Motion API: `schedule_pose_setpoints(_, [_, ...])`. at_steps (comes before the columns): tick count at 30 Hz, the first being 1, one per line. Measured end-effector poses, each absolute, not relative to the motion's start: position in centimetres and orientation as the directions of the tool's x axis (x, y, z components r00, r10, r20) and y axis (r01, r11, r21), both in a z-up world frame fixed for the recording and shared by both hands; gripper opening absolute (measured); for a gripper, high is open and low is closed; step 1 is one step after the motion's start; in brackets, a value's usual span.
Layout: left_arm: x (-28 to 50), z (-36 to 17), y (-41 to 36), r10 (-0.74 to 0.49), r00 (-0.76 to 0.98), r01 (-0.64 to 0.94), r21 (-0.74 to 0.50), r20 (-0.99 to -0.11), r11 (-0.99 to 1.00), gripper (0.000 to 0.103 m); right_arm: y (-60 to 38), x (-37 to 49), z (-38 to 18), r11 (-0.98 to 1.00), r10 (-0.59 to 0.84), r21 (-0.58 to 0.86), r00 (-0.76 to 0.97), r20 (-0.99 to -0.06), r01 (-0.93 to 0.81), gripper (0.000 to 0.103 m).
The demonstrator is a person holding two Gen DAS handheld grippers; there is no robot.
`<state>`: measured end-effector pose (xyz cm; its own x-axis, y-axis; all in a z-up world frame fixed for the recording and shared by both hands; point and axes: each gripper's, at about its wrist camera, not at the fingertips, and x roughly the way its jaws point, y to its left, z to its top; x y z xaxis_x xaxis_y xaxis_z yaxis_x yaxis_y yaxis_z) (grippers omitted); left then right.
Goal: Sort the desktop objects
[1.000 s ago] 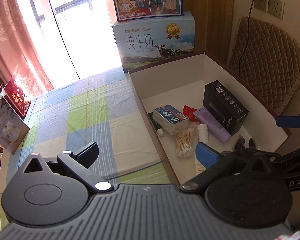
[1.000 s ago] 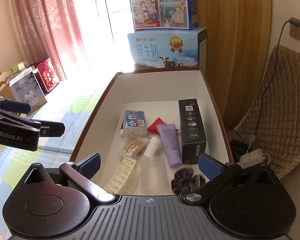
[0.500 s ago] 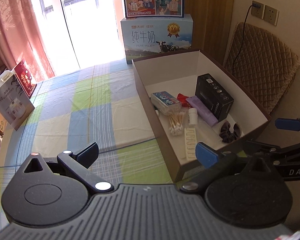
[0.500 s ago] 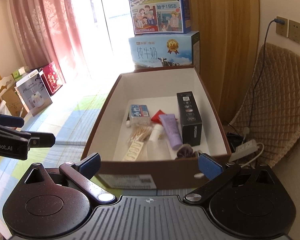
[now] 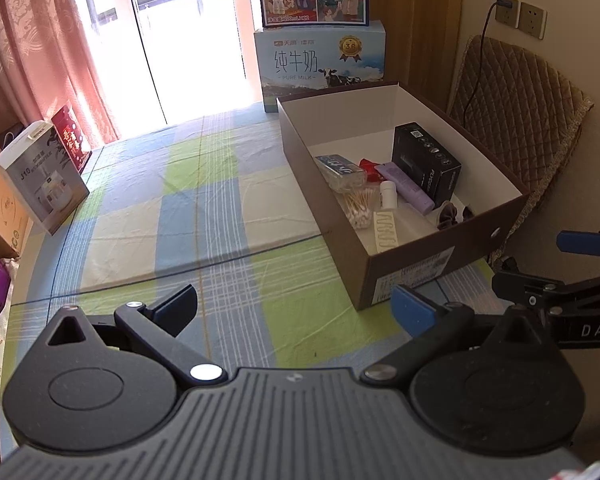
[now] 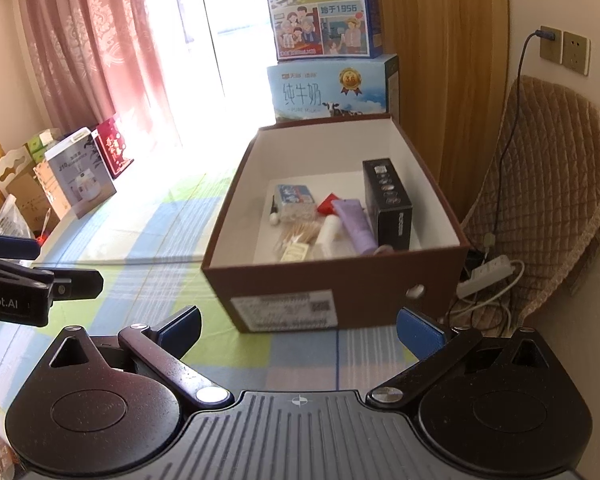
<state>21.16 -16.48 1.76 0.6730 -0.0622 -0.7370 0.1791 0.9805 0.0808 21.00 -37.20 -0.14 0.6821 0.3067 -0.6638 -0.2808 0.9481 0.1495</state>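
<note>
We see both claws, left claw and right claw, wide open and empty; brown box looks light, stiff cardboard; we'd pinch its near wall rim.

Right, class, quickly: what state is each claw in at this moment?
Left claw: open, holding nothing.
Right claw: open, holding nothing.

The left claw stands wide open and empty, its blue-padded fingers spread apart. The right claw is likewise spread wide, holding nothing, level beside the left.
</note>
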Motion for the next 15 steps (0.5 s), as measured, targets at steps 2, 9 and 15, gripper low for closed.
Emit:
schedule_pose_setpoints(2, [20.4,1.7,-16.2,-0.062,0.673,0.176,0.078,-0.737,0.981,0.102,-36.9,20.2,-0.2,0.947,0.310,0.154,0.676,-0.668,-0.282,0.101])
schedule_pose_setpoints(9, [17.6,1.4,-15.0,-0.057,0.666,0.157,0.065,-0.744,0.985,0.102,-35.8,17.7,-0.5,0.942,0.322,0.158,0.662,-0.677,-0.296,0.101])
schedule_pose_setpoints(15, [15.4,1.1,-13.8,-0.047,0.658,0.143,0.063,-0.752,0.988,0.102,-34.6,16.2,-0.7,0.938,0.332,0.166,0.653,-0.681,-0.304,0.101])
